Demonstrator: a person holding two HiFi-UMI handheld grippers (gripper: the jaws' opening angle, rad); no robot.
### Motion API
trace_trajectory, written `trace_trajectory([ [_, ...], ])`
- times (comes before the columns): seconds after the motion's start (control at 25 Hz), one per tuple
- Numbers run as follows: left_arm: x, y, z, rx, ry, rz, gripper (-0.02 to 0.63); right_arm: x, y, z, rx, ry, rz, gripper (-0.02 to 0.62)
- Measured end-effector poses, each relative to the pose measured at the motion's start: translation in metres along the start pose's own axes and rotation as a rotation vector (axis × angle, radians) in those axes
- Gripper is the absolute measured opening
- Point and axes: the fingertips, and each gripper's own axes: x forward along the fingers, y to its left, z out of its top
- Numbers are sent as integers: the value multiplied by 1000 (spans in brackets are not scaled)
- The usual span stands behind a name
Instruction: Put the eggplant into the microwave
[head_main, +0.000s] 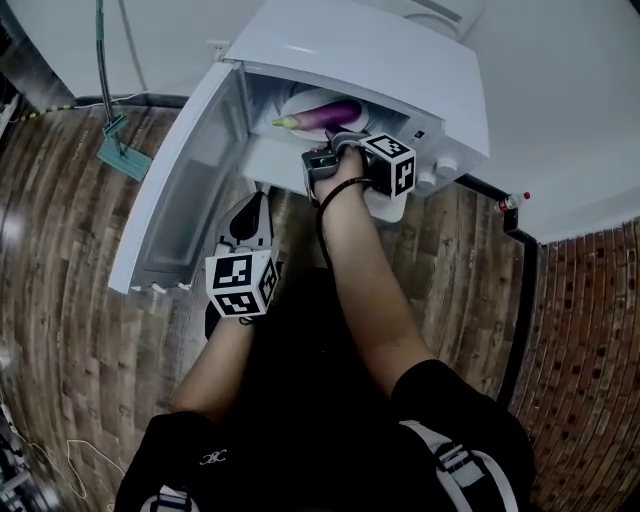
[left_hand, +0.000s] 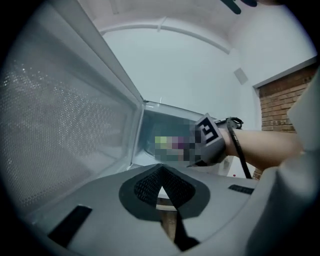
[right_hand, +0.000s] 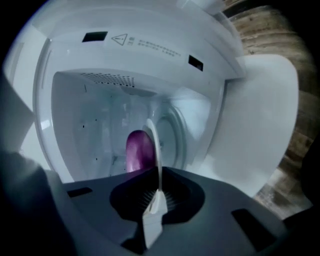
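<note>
The purple eggplant (head_main: 328, 117) (right_hand: 137, 150) lies on a white plate (head_main: 292, 104) inside the open white microwave (head_main: 370, 60). My right gripper (head_main: 336, 142) (right_hand: 158, 194) reaches into the cavity's mouth and is shut on the plate's thin rim (right_hand: 156, 145), with the eggplant just beyond it. My left gripper (head_main: 250, 208) (left_hand: 161, 175) hangs lower, in front of the microwave and beside its open door (head_main: 175, 190) (left_hand: 60, 125). Its jaws are together with nothing between them. In the left gripper view the right gripper's marker cube (left_hand: 210, 137) shows at the cavity.
The door swings out to the left over the wooden floor. A teal-headed tool (head_main: 122, 152) lies on the floor at the left. A small red-capped bottle (head_main: 511, 202) stands right of the microwave, by a black cable and brick-patterned flooring. White knobs (head_main: 445, 166) sit on the microwave's right front.
</note>
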Motion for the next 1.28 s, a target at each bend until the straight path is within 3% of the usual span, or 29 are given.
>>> trace_trajectory([
  [0.2, -12, -2, -12, 7, -6, -18, 0, 17, 8, 12, -26, -41, -5, 26],
  [0.52, -21, 8, -22, 6, -1, 2, 0, 42, -2, 16, -161, -78, -104, 26],
  [0.88, -23, 4, -26, 38, 33, -12, 0, 50, 4, 30, -314, -150, -149, 29],
  [1.04, -22, 1, -24, 46, 36, -20, 0, 49, 12, 34, -517, -206, -182, 52],
  [1.28, -21, -4, -26, 46, 44, -35, 0, 34, 23, 40, -1063, -336, -394, 112],
])
